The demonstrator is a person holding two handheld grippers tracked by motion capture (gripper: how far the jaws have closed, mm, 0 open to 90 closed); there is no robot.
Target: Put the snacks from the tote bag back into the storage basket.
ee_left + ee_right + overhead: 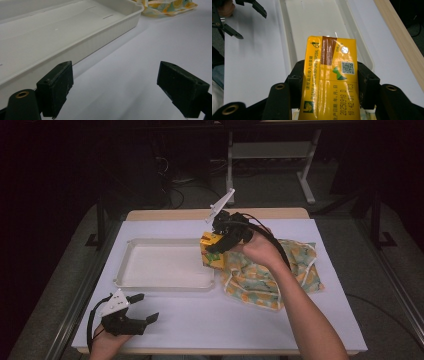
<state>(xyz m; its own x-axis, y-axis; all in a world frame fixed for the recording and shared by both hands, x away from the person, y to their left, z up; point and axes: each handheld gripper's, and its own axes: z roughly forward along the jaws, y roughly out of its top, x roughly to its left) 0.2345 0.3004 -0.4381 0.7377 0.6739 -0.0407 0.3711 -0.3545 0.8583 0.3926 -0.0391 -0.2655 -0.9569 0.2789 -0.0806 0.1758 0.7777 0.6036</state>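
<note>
The right gripper point(220, 240) is clenching a yellow drink carton point(330, 75) just over the white tray's point(165, 282) near-right rim, seemingly to set it inside, while the left gripper point(142, 307) is idling wide apart beside the tray's front-left corner.

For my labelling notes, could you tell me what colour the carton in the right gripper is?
The carton is yellow with a brown strip, clearest in the right gripper view.

Left gripper point(142, 309) rests low, near the white tray point(125, 280), jaws spread. Right gripper point(216, 245) is raised at the tray's right end, jaws clamping a yellow carton point(330, 75).
</note>
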